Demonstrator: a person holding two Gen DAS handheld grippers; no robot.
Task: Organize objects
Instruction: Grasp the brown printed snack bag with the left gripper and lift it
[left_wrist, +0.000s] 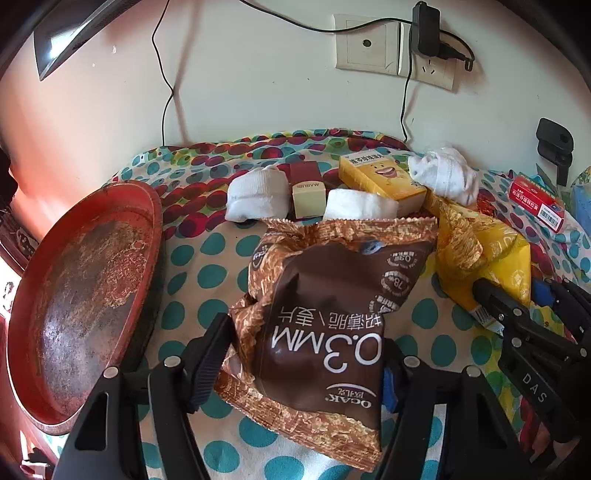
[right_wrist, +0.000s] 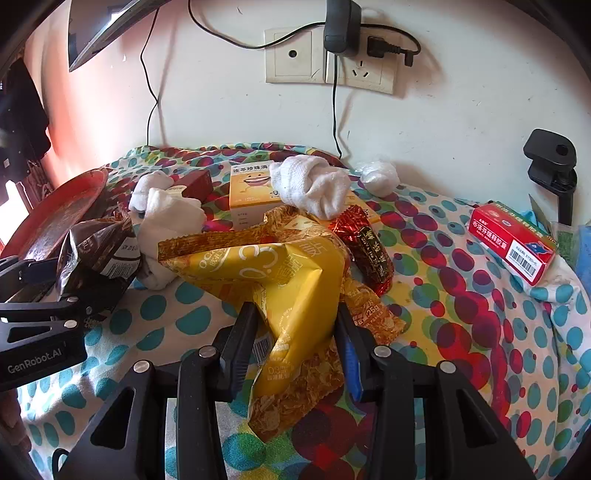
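Two hand-held grippers work a cluttered surface (right_wrist: 461, 258) draped in a dotted cloth, each set on a crisp packet. The left gripper (left_wrist: 306, 354) straddles the brown packet (left_wrist: 325, 302), its jaws spread around the crinkled sides; whether the pads press the foil cannot be told, as the far finger is mostly hidden behind the bag. The right gripper (right_wrist: 295, 339) pinches the yellow packet (right_wrist: 291, 291), whose waist is creased between the jaws and whose top stands up off the cloth, likely so it can be lifted clear of the heap.

A worn red tray (left_wrist: 81, 295) lies tilted at the left edge, just beside the brown packet, and looks the probable place for sorted goods. Behind the packets, near the wall, sit rolled white socks (left_wrist: 258, 195), a small maroon box (left_wrist: 308, 192), a yellow carton (left_wrist: 380, 177) and a red foil sweet (right_wrist: 367, 247). A red medicine box (right_wrist: 513, 243) lies well apart to the right.

The tray's near rim is cut off, and the packets cover whatever lies beneath them.
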